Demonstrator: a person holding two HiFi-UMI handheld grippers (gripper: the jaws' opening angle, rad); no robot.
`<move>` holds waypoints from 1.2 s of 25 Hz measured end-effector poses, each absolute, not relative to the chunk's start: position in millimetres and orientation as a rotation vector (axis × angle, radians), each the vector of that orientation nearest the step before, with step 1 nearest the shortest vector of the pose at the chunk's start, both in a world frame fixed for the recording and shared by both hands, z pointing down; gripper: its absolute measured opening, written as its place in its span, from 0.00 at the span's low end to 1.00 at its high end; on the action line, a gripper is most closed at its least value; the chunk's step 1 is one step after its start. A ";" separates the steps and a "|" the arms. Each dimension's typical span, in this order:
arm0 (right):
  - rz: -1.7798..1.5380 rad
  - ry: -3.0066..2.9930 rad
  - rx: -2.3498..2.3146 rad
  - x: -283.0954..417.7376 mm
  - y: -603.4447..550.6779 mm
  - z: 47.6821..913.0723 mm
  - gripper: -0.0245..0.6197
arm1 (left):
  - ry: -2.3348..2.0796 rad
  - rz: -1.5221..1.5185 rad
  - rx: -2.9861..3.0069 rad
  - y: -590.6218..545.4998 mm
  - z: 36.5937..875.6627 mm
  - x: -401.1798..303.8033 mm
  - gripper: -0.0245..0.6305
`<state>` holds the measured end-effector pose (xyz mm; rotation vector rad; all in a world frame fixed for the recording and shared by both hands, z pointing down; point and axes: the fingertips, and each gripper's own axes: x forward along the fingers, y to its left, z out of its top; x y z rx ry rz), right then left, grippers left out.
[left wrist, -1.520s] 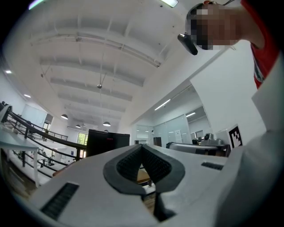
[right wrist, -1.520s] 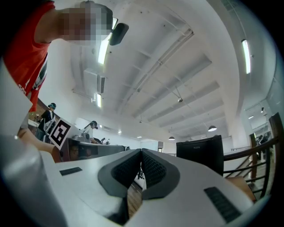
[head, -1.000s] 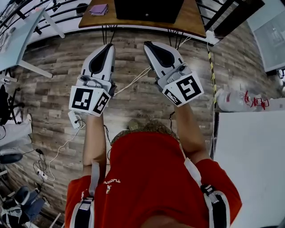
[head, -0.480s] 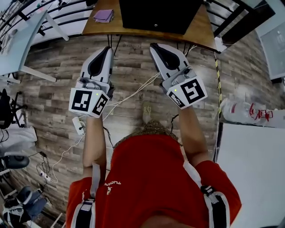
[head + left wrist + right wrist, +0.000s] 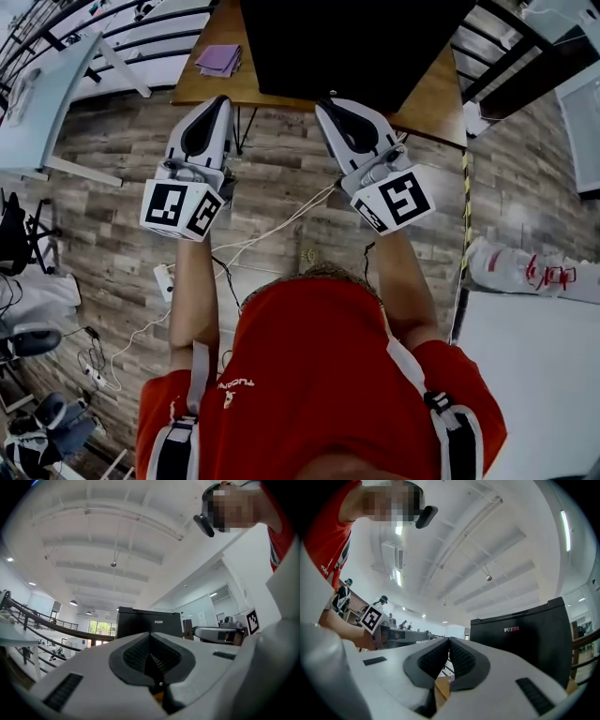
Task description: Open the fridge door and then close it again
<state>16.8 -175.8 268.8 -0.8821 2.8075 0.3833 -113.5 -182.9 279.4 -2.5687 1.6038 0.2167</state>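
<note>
One wooden desk bears the black fridge, and a hard tug at the door could drag the whole box along it, since nothing visibly braces it. The fridge stands straight ahead: a plain dark cabinet with a small pale brand mark, seemingly closed, no handle showing. The left gripper and right gripper hover short of it, jaws pressed together on nothing, and could skid off a smooth door edge.

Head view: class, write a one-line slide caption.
Person holds left gripper and right gripper, both shut, before the fridge on a table.
</note>
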 end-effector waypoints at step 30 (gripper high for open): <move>0.373 2.835 -1.011 -17.8 -306.2 275.0 0.08 | 1.341 0.074 -2.799 -403.6 289.3 -151.1 0.34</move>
